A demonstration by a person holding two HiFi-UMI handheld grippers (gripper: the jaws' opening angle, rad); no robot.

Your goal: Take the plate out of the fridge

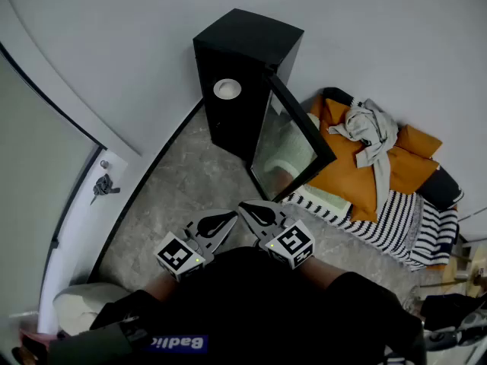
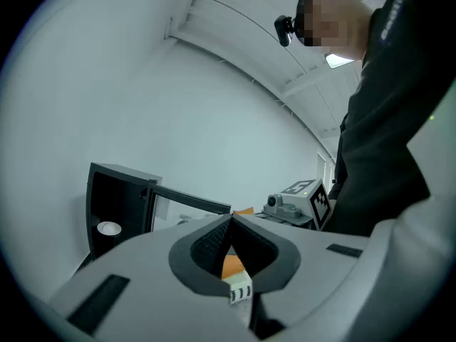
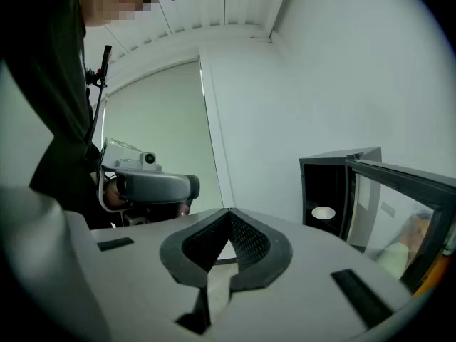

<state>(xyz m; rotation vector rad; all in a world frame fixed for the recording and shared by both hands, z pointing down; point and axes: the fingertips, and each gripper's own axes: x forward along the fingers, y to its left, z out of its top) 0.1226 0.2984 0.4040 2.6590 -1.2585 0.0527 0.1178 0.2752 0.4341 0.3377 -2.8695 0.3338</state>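
Note:
A black mini fridge stands on the floor against the wall, its glass door swung open to the right. A small white plate lies inside on a shelf; it also shows in the left gripper view and the right gripper view. My left gripper and right gripper hover side by side close to my body, well short of the fridge. Both are shut with nothing between the jaws, which meet at their tips.
Orange cushions, a grey garment and a striped blanket lie on the floor right of the fridge door. A white door frame runs along the left. Grey stone floor lies between me and the fridge.

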